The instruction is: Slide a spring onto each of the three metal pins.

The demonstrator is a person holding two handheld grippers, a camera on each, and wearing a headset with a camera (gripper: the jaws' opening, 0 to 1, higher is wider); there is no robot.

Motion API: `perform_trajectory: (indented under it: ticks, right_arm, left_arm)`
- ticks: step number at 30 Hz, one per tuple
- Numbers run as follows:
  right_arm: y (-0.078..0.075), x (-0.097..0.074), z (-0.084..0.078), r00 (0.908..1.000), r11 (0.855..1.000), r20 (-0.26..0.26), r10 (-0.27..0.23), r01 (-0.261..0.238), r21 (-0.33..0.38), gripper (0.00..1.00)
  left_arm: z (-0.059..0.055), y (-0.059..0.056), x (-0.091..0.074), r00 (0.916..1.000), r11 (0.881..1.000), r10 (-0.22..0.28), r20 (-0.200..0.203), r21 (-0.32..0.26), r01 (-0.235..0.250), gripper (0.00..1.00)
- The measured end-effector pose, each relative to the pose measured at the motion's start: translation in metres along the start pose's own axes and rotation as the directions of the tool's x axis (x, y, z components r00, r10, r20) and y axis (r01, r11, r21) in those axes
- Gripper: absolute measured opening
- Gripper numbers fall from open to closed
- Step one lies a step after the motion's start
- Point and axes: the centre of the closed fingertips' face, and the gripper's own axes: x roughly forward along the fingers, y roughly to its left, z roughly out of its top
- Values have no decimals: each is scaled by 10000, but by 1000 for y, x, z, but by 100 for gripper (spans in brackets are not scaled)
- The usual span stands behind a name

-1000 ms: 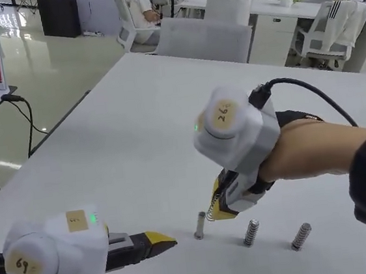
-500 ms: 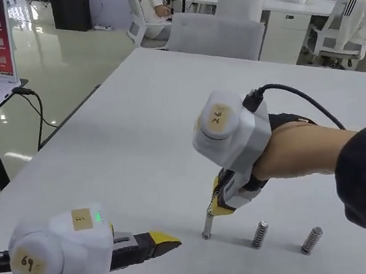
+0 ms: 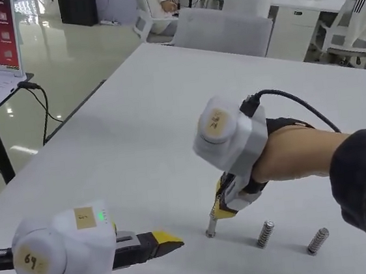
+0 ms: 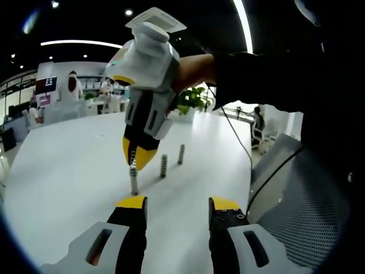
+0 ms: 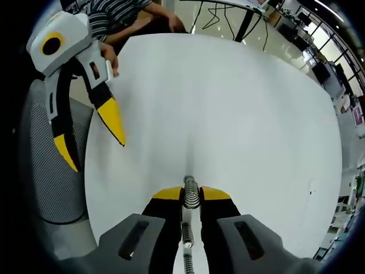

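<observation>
Spring: small steel coil, upright | pinched between the yellow tips of my right gripper | lower end sat at the top of the bare metal pin on the white table | two sprung pins stood beside it | left gripper was spread and held nothing, near the pin.

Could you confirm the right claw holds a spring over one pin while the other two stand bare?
No: the middle pin and the end pin already carry springs, per the head view. The right claw holds a spring over one pin.
</observation>
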Motion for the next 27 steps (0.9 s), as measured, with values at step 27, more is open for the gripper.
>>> perform_trajectory:
  ticks: [27]
  right_arm:
    - [12, 38, -8, 9978, 9993, -558, 365, -366, -21, 9]
  left_arm:
    - [0, 4, 0, 10000, 9999, 90, 30, -95, -89, 37]
